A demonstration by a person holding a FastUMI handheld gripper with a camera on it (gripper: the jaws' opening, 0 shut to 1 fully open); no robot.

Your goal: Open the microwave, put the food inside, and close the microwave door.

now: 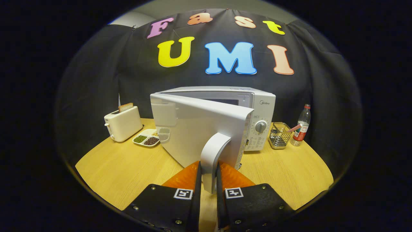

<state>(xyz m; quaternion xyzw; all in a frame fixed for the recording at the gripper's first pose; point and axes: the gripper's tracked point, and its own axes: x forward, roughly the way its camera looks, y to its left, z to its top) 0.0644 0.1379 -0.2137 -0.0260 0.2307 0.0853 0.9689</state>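
A white microwave stands at the back of the round wooden table. Its door is swung partly open toward me, hinged on the left. The door's curved white handle runs down between my fingers. My gripper is shut on that handle, one finger pressing on each side. A white divided plate of food with green and dark brown beans lies left of the microwave, beside the toaster. The oven's inside is mostly hidden behind the door.
A white toaster with a slice of bread stands at the back left. Right of the microwave sit a wire basket with utensils and a plastic bottle. Bare tabletop lies to both sides of my fingers.
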